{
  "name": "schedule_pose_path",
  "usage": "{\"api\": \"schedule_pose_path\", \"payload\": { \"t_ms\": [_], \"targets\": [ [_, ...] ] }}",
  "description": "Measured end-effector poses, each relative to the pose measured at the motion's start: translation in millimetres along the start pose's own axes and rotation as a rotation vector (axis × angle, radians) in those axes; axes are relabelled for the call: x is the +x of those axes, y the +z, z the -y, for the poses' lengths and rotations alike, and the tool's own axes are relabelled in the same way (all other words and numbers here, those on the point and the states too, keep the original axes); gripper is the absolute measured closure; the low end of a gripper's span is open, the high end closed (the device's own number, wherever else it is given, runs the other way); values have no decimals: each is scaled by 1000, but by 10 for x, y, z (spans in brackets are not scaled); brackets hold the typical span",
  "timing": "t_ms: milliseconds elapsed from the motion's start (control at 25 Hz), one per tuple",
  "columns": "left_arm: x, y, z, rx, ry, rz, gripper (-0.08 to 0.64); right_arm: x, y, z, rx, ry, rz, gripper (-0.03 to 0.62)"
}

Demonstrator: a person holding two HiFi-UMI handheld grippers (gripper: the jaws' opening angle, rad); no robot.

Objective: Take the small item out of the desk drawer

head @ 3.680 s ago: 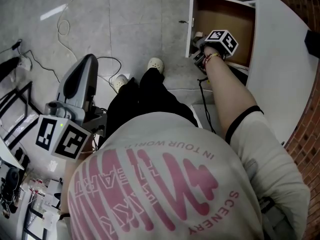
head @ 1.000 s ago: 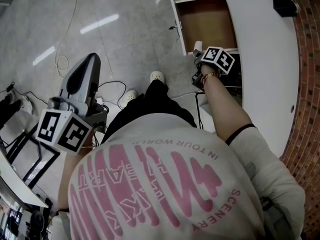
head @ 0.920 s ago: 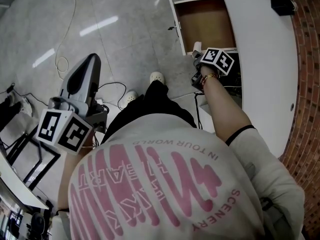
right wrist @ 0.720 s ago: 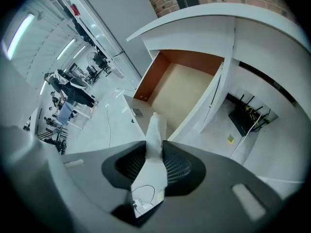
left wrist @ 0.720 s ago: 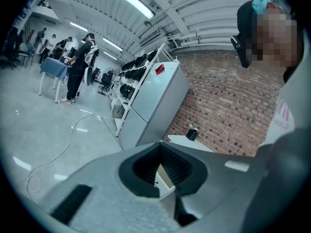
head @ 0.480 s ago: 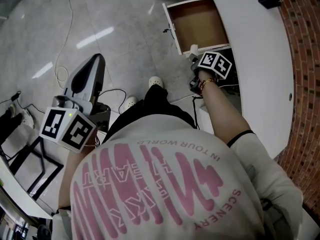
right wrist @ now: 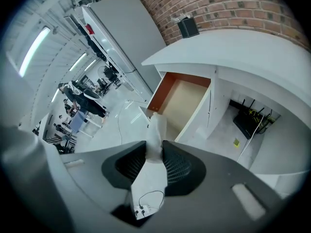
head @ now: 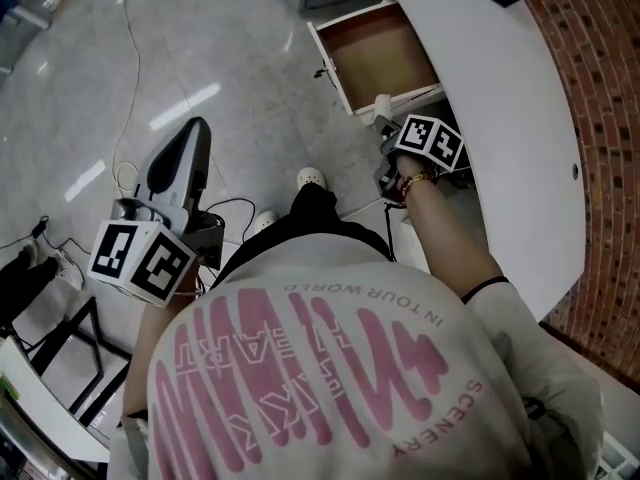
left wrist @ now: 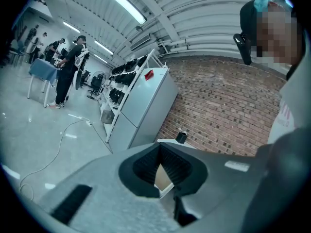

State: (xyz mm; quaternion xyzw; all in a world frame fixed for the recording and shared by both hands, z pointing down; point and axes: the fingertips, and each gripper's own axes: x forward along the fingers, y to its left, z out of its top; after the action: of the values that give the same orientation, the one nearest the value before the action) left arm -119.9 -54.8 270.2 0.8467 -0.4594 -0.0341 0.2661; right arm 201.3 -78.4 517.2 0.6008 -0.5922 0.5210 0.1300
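Gripping the small white item (right wrist: 156, 130), the right gripper (right wrist: 155, 148) has its jaws drawn narrow, with the pads pressed on both sides of it. In the head view this gripper (head: 390, 126) sits just outside the drawer (head: 375, 53), beside its open front and on the person's side. The item is therefore clear of the drawer rather than in it. The left gripper (head: 193, 133) hangs well apart from the drawer, its jaws together with nothing between them. Beyond the item, the drawer stands pulled out from under the white desk (head: 500, 118), and its brown bottom looks bare. I judge the removal essentially done; what may remain is carrying the item farther from the drawer.
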Motion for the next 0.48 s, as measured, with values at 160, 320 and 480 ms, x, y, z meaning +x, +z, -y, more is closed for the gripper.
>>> {"api": "schedule_pose_path", "payload": {
  "t_ms": [160, 320, 480],
  "targets": [
    [-54, 51, 82, 18, -26, 17, 555, -229, -51, -107, 11, 41, 41, 469],
    [-75, 178, 118, 34, -47, 40, 555, -419, -92, -200, 20, 58, 67, 469],
    [-116, 245, 180, 45, -64, 53, 555, -590, -152, -272, 40, 77, 89, 469]
  ]
}}
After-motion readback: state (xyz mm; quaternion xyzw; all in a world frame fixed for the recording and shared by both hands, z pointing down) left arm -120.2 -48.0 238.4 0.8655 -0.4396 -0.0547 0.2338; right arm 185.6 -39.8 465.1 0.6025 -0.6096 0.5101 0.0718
